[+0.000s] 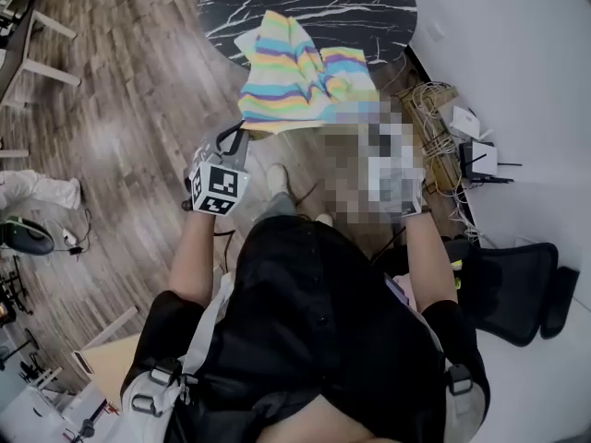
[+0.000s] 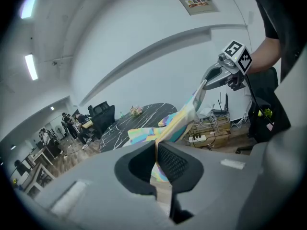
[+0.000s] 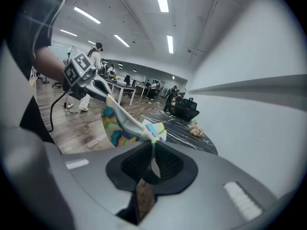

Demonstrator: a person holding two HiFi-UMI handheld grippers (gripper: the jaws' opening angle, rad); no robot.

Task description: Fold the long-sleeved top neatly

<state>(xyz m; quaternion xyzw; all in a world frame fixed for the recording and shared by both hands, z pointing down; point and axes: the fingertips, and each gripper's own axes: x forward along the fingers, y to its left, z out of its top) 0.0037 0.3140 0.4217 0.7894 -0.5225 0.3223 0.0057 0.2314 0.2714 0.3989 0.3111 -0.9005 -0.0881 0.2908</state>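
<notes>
Head view: the striped long-sleeved top (image 1: 291,77) is lying partly on the near edge of the dark marbled desk (image 1: 369,7). The rest of it is spilling off that edge toward the person. The left gripper (image 1: 238,138) is holding one end of the garment's lower border, off the desk on the person's side. A mosaic patch is covering the other end in this view.

Left gripper view: the jaws are pressing fully together with a thin fold of the striped cloth pinched between the pads. From there the fabric is running across to the right gripper (image 2: 205,83), which is gripping the far end of the same border. Right gripper view: its jaws are likewise clamping down on a fold of the cloth, with only the fabric's thickness parting them.

Governing relation: the held border is stretching from one gripper to the other, roughly along the desk's near edge. The bulk of the top is lying ahead of both sets of jaws, bunched toward the desk's near edge. Neither hand is standing noticeably closer to the desk.

Assessment: the garment is not yet lying flat, so the fold proper is probably not begun. The next move is likely depending on both hands travelling evenly, so the border is staying taut and square to the desk edge.
</notes>
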